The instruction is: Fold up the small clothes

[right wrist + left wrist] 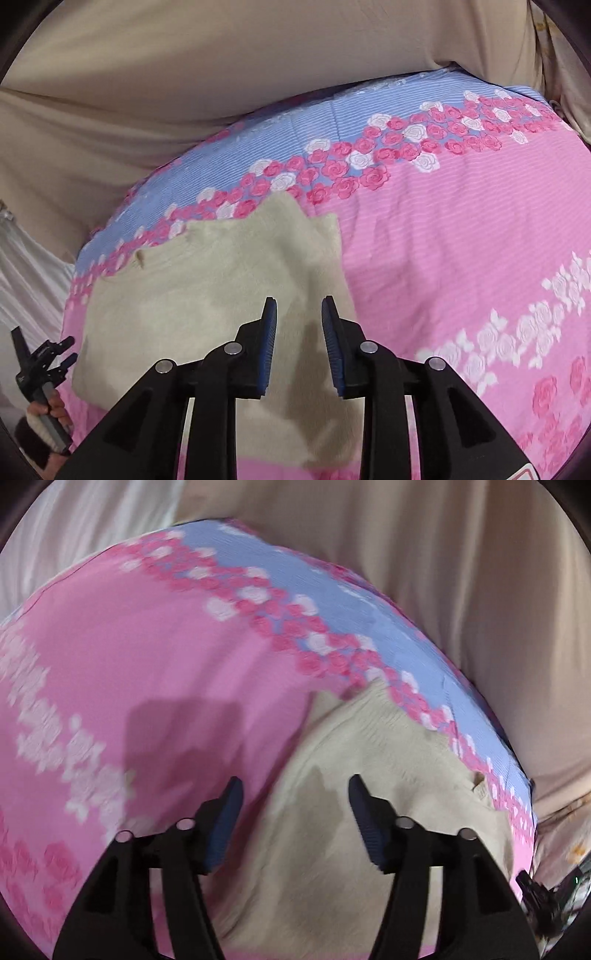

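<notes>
A small beige fleece garment (388,746) lies flat on a pink and blue bedcover printed with roses (147,657). My left gripper (294,779) hangs over the garment's left part, open wide, with nothing between its blue pads. In the right wrist view the same garment (207,280) lies with its folded edge toward the blue band of the bedcover (461,221). My right gripper (299,300) hovers above the garment's right side, open by a narrow gap that holds no cloth. The left gripper (69,349) also shows at the far left, held by a hand (55,406).
A beige sheet (184,74) rises behind the bedcover's far edge, also seen in the left wrist view as a beige sheet (443,554). White cloth (74,535) lies at the far left corner. The pink part of the cover spreads wide to both sides of the garment.
</notes>
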A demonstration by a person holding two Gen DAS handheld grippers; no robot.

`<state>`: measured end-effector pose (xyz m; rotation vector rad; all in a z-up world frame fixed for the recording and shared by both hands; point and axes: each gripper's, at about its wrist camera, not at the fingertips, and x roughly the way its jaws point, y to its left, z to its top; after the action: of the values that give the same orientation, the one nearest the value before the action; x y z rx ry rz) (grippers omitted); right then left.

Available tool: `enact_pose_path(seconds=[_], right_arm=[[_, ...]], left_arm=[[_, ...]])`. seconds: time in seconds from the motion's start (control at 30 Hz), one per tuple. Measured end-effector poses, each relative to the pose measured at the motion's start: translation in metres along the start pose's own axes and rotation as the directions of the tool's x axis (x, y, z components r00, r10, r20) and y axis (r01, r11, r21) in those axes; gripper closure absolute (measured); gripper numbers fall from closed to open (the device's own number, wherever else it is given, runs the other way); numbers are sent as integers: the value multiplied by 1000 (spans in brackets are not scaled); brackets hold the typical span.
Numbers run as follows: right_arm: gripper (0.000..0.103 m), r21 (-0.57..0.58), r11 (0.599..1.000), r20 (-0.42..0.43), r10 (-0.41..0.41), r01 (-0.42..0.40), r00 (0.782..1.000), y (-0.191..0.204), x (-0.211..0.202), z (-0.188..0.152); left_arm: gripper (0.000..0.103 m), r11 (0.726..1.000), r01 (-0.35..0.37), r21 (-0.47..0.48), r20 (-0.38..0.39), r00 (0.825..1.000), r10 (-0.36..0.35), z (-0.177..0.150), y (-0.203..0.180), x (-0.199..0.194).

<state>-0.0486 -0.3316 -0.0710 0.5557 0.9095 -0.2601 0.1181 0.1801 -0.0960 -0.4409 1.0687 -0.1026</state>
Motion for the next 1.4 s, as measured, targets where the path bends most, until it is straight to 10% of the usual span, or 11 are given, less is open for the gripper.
enact_pose_path(seconds=[0.23,0.4,0.53,0.8,1.1,1.27,1.4], right_arm=[[102,-235,963,-148,100,-134,984,125,44,-10],[103,-364,917,-251,76,-166,965,207,107,-7],[103,-437,894,-317,-46,-103,947,225,157,-17],[103,-392,912,-352,-29,-119,936,220,164,-7],[103,-347,920,-386,38,-183,922,202,165,2],[103,-55,939,-395,293,-341,871,143,156,20],[95,68,936,-265,350,-344,899,57,103,28]], left_arm=[[45,997,24,-73,-70,997,-29,-23,2,29],[84,981,117,-156,-142,980,-140,-14,6,46],[90,963,165,-211,-151,968,-199,-11,9,44],[91,887,454,-82,-77,884,-460,1,-74,-26],[91,788,612,72,-208,782,-588,-32,-213,-42],[91,786,600,149,-265,790,-554,-64,-268,-34],[91,795,575,196,-304,806,-508,-85,-306,-21]])
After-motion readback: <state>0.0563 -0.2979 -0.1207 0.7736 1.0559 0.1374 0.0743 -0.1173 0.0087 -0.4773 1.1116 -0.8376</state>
